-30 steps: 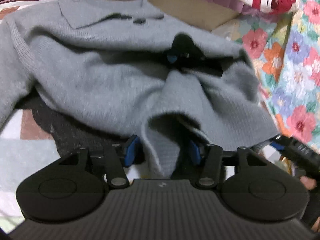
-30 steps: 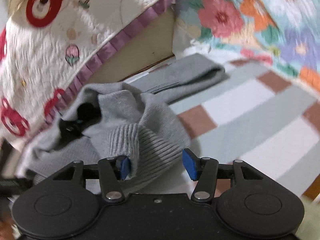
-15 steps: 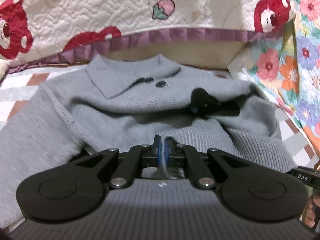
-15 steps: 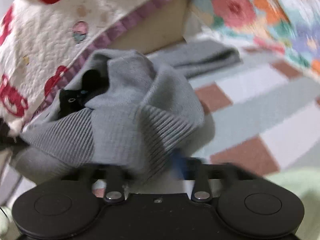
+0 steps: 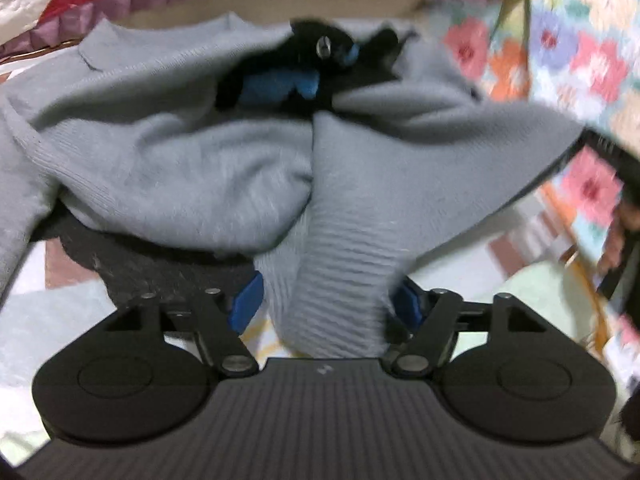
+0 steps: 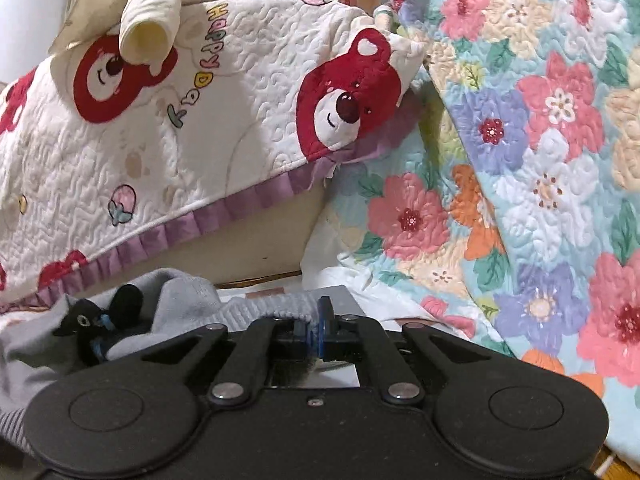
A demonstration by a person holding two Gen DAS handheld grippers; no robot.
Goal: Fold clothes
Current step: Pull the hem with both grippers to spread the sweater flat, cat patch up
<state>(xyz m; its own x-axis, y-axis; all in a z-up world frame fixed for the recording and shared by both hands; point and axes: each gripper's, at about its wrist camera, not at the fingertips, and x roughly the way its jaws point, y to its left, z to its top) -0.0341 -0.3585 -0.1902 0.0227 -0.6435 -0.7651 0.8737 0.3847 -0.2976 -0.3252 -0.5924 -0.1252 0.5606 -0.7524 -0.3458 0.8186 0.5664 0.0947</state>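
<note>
As it lay bunched on the bed, the grey knit sweater (image 5: 192, 168) handled soft and limp; left gripper (image 5: 326, 306) fingers apart astride its ribbed hem, right gripper (image 6: 318, 332) fingers clamped on the hem, the firmest hold.

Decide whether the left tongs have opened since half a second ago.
Yes. The left tongs now stand apart around the grey sweater's ribbed hem; earlier they were shut.

The grey knit sweater (image 5: 192, 168) lay bunched, its collar at the far side and its ribbed hem (image 5: 344, 280) lifted near, draped in folds. A black cat appliqué with blue trim (image 5: 320, 52) showed amid the folds, blurred.
</note>
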